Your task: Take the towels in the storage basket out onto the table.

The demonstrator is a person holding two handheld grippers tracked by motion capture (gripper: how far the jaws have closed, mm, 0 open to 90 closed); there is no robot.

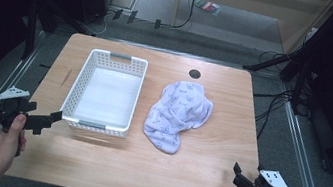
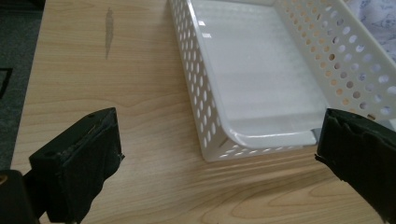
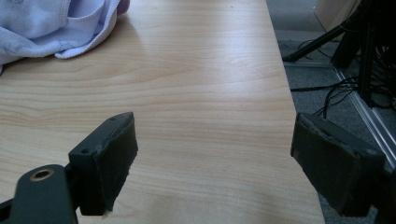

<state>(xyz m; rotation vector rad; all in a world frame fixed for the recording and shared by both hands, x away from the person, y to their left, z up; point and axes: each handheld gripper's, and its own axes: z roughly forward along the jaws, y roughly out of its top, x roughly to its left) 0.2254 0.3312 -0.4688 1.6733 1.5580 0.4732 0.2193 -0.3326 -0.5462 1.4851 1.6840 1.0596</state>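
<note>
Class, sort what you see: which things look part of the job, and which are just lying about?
Likely the job:
white basket, empty
pale printed cloth, crumpled beside it
left claw, open
right claw, open

Lying about:
floor cables
dark round hole in the tabletop

No text, label, brand, number or sign can be read anywhere.

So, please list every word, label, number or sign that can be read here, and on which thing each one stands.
None can be read.
The cloth carries a small dark print, too small and blurred to read.
The basket, the table and both grippers show no text.
</note>
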